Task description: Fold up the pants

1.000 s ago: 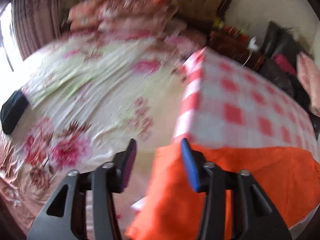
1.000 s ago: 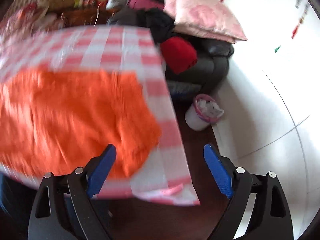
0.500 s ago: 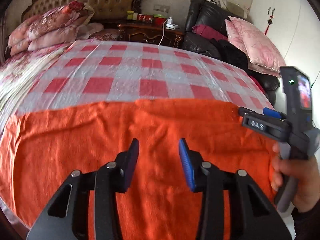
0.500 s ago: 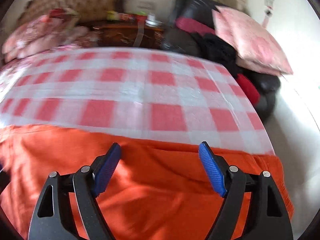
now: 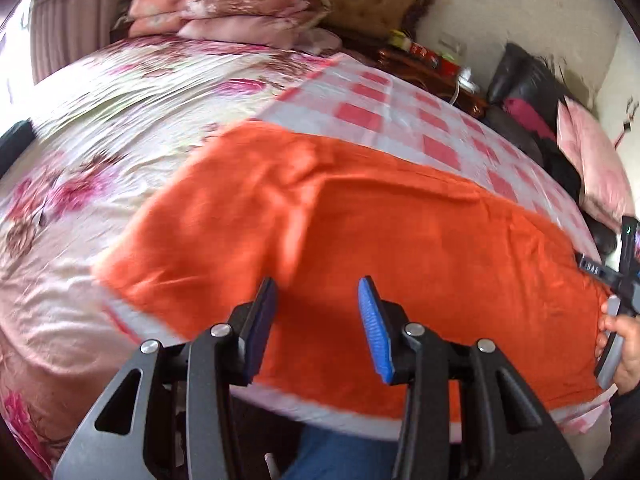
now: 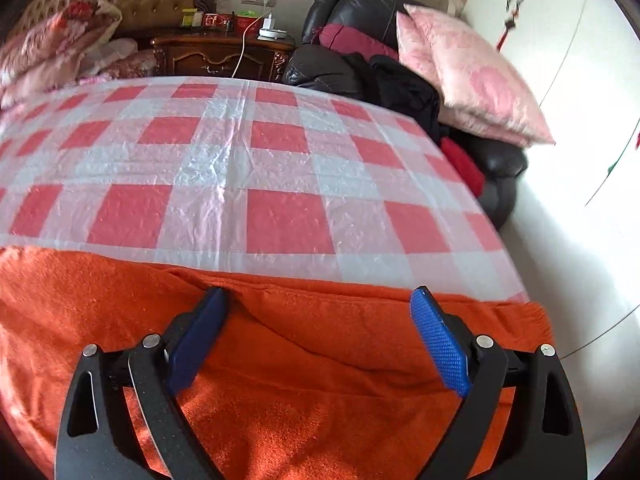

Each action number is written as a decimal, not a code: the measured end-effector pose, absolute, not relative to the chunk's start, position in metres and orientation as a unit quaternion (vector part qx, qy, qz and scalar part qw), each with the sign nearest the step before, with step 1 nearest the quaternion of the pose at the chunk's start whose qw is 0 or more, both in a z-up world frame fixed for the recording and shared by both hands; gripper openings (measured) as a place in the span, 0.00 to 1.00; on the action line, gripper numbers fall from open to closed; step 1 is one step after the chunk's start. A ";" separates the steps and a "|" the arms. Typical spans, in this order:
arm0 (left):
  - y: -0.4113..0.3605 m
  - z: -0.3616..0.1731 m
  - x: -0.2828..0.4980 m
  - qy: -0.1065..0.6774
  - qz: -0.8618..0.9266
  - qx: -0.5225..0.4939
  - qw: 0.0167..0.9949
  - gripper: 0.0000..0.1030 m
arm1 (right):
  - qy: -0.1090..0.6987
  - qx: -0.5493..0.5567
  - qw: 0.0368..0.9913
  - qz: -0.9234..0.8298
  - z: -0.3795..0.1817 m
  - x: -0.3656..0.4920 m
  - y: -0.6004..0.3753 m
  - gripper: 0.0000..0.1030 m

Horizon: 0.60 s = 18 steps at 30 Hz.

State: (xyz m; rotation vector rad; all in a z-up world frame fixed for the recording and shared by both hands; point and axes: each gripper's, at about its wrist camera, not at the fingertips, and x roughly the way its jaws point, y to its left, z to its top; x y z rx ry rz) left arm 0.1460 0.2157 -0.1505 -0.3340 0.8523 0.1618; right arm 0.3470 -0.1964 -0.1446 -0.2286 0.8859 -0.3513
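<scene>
In the left wrist view the orange pants lie spread flat on the red-checked sheet along the near edge of the bed, long axis running left to right across the frame. The left tongs hang over the left-hand stretch of the cloth, jaws partly apart with nothing between them; the pads do not press on the fabric. At the far right a hand holds the other tool over the opposite end.

In the right wrist view the pants fill the lower frame, their far edge against the checked sheet. The right tongs sit low over the right-hand end, jaws wide and opening, empty, straddling a raised wrinkle. Each hand is nearest its own end, so a lengthwise fold looks likely.
</scene>
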 end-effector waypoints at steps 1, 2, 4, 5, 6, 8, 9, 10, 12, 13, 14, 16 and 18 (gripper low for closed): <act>0.219 -0.150 0.142 0.409 0.082 -0.156 0.895 0.50 | 0.422 -0.127 0.880 -0.179 -0.144 0.345 -0.195 0.86; 0.222 -0.150 0.137 0.406 0.083 -0.153 0.897 0.54 | 0.419 -0.140 0.878 -0.184 -0.144 0.346 -0.195 0.86; 0.227 -0.152 0.129 0.397 0.071 -0.154 0.902 0.55 | 0.420 -0.146 0.877 -0.183 -0.145 0.348 -0.197 0.87; 0.230 -0.152 0.126 0.394 0.065 -0.157 0.903 0.55 | 0.419 -0.149 0.876 -0.186 -0.145 0.347 -0.198 0.87; 0.238 -0.148 0.119 0.379 0.063 -0.177 0.906 0.55 | 0.418 -0.156 0.875 -0.189 -0.145 0.347 -0.198 0.87; 0.267 -0.142 0.106 0.339 0.077 -0.259 0.901 0.55 | 0.414 -0.169 0.872 -0.197 -0.145 0.346 -0.198 0.87; 0.295 -0.147 0.095 0.325 0.079 -0.329 0.883 0.55 | 0.414 -0.170 0.872 -0.200 -0.145 0.345 -0.199 0.87; 0.315 -0.153 0.092 0.318 0.082 -0.378 0.865 0.55 | 0.415 -0.170 0.870 -0.205 -0.145 0.345 -0.202 0.87; 0.354 -0.171 0.073 0.302 0.094 -0.467 0.826 0.54 | 0.416 -0.169 0.869 -0.211 -0.145 0.346 -0.203 0.88; 0.372 -0.184 0.065 0.297 0.089 -0.506 0.805 0.54 | 0.415 -0.172 0.867 -0.214 -0.145 0.346 -0.203 0.88; 0.385 -0.194 0.059 0.295 0.086 -0.532 0.789 0.54 | 0.414 -0.177 0.866 -0.218 -0.146 0.346 -0.201 0.88; 0.400 -0.211 0.054 0.291 0.060 -0.573 0.764 0.54 | 0.407 -0.199 0.862 -0.227 -0.147 0.347 -0.194 0.88; 0.409 -0.221 0.056 0.289 0.039 -0.592 0.751 0.54 | 0.404 -0.212 0.860 -0.229 -0.146 0.348 -0.191 0.88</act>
